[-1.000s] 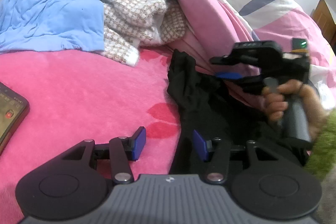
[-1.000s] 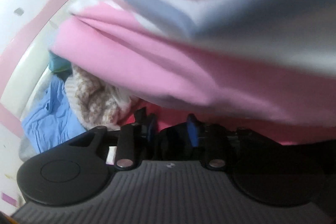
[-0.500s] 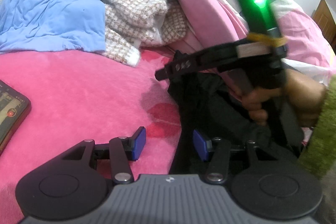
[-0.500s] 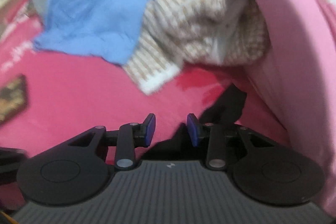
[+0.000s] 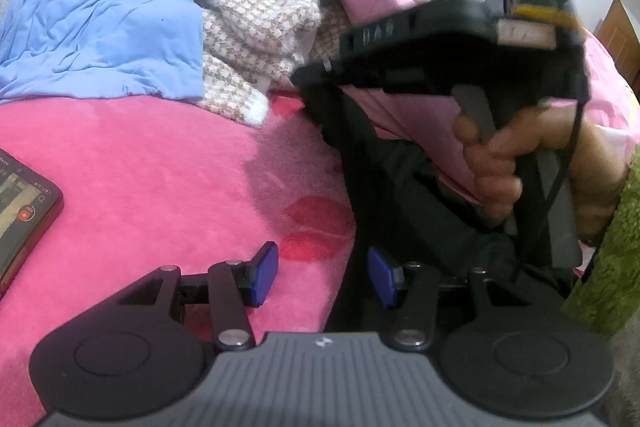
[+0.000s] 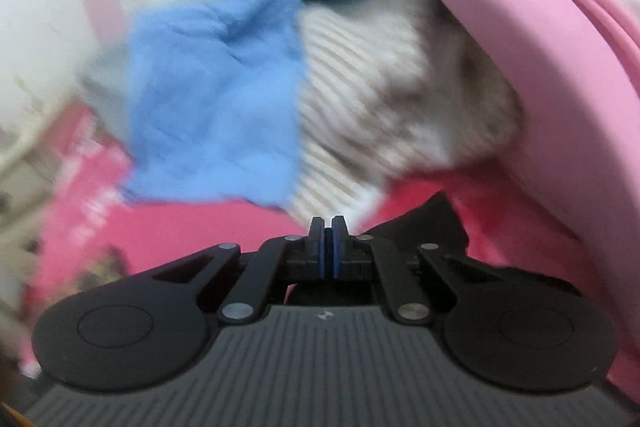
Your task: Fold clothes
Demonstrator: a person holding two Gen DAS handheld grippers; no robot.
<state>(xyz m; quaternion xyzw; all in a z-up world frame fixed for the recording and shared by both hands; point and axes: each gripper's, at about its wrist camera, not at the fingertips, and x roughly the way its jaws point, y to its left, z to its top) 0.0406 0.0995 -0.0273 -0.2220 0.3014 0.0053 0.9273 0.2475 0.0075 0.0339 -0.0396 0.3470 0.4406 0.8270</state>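
Black garment stretched lengthwise up bed, right gripper pinching its far end

One blue garment, one knitted sweater, one black garment, one phone, two grippers.

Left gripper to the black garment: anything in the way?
Nothing visible. The left gripper has its jaws open right at the black garment, whose edge lies by the right-hand pad. The right gripper sits higher, at the garment's far end, not between them.
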